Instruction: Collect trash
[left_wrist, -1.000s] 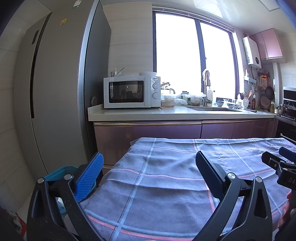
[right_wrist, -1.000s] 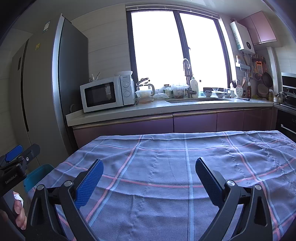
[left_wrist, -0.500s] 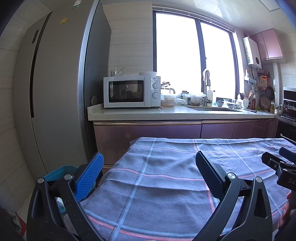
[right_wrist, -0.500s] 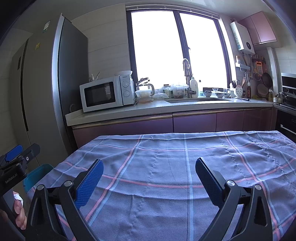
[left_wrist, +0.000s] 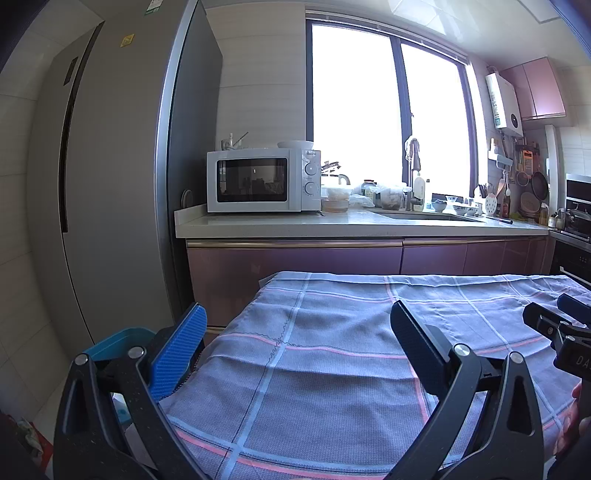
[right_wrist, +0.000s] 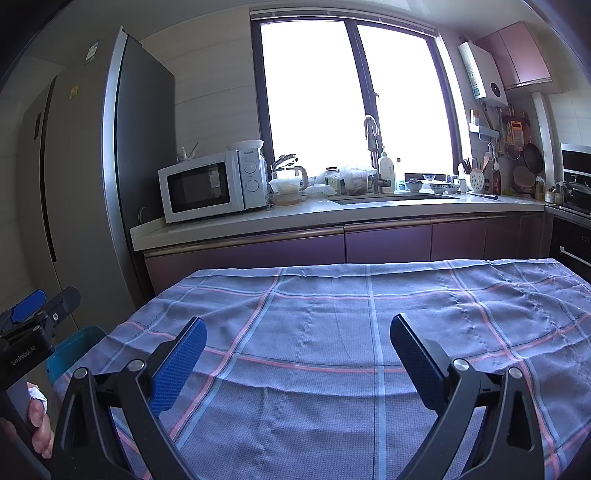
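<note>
Checked cloth on the bench, unchanged over the last second, apparently bare of trash ahead of the left gripper and right gripper, both wide and empty.

Tablecloth bare ahead; bin beside left edge.

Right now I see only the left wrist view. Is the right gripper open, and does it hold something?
Observer: The right gripper is wide open, with nothing between its fingers.
Operator: Is there trash on the right side of the tablecloth?
Observer: None that I can see. The tablecloth looks bare up to its right edge.
Operator: And my left hand?
Observer: The left hand has a small white bit at one fingertip. I cannot tell what it is.
</note>
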